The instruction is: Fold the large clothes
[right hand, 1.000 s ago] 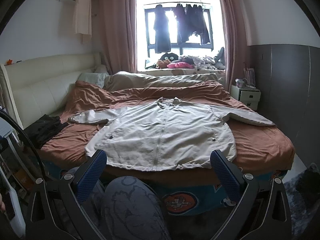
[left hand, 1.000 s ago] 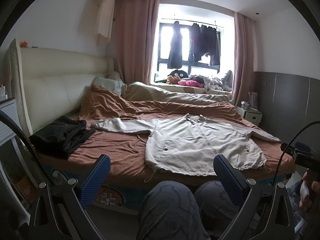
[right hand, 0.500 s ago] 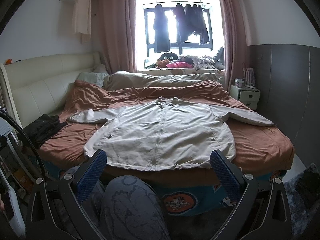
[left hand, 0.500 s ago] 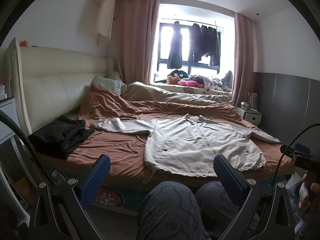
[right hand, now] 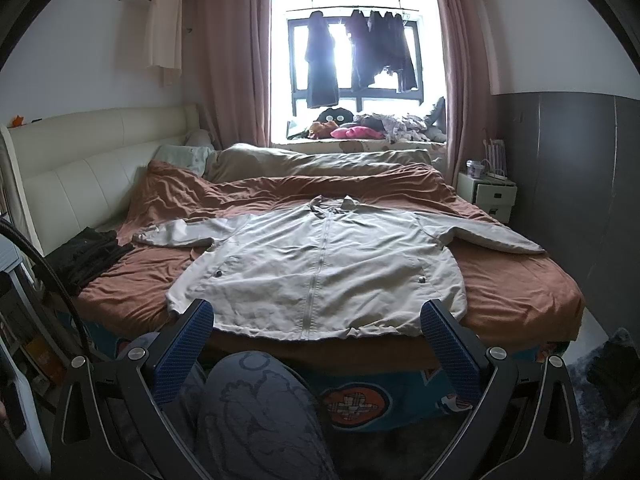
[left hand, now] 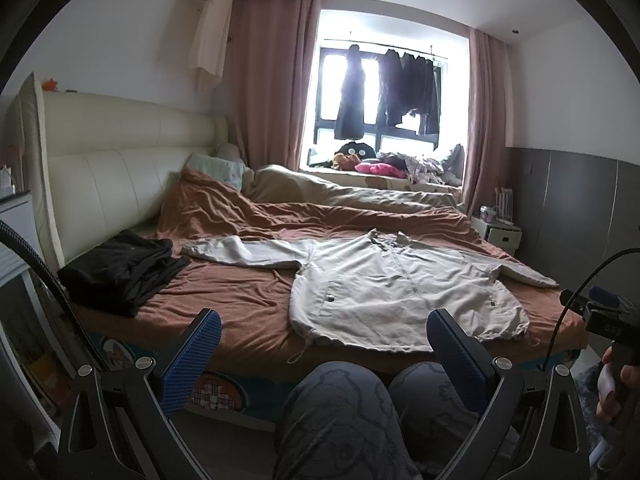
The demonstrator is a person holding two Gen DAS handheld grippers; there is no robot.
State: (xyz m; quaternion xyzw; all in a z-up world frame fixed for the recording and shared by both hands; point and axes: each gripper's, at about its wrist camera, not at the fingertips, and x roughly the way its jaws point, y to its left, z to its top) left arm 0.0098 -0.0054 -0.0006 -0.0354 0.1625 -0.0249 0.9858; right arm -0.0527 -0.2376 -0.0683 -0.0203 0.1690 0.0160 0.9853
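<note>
A large beige zip jacket [left hand: 384, 284] [right hand: 320, 268] lies flat and face up on the bed, sleeves spread to both sides, hem toward me at the bed's near edge. My left gripper [left hand: 326, 346] is held back from the bed, above a person's knees [left hand: 360, 408], wide open and holding nothing. My right gripper [right hand: 316, 334] is likewise open and holding nothing, short of the jacket's hem, over the same knees [right hand: 256, 408]. A hand holding the right gripper's handle [left hand: 612, 328] shows at the left wrist view's right edge.
The bed carries a rumpled brown cover [right hand: 520, 280] and a beige duvet [right hand: 312, 160] behind. A pile of black clothes [left hand: 120, 268] lies at the bed's left. Cream headboard [left hand: 100, 176] on the left, white nightstand [right hand: 488, 196] at right, dark garments hanging at the window [right hand: 356, 52].
Both grippers have drifted back and slightly up from the bed; the jacket sits a little farther off and has not been touched. Both stay open.
</note>
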